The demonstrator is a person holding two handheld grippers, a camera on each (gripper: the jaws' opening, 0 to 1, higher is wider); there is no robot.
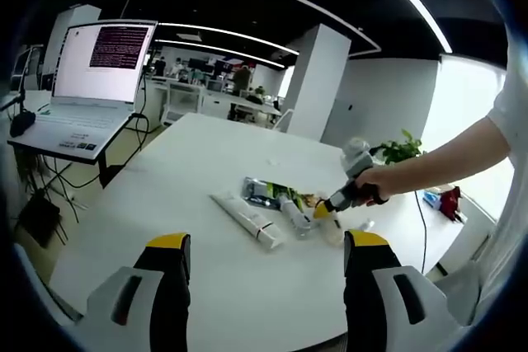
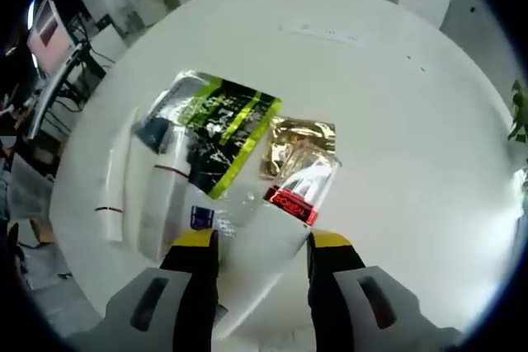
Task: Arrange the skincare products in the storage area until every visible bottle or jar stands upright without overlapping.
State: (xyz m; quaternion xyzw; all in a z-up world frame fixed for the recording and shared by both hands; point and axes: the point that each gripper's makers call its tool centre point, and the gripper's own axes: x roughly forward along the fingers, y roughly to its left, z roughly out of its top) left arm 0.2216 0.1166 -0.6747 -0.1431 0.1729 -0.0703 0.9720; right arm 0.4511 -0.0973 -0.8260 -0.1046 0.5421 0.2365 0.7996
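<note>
A white table (image 2: 396, 121) carries a loose pile of skincare products lying flat: a black-and-green pouch (image 2: 223, 133), a gold sachet (image 2: 299, 142), two white tubes (image 2: 161, 195) and a clear bottle (image 2: 301, 187). The right hand-held gripper (image 2: 262, 246) hangs just above the pile's near edge, jaws apart around a white tube end. The left hand-held gripper (image 1: 268, 246) stands open, well short of the pile, grasping nothing.

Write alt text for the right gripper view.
The right gripper, jaws open, hangs above skincare items lying flat on a white table: a white tube, a black-green pouch, a gold sachet and a clear red-banded pack.
</note>
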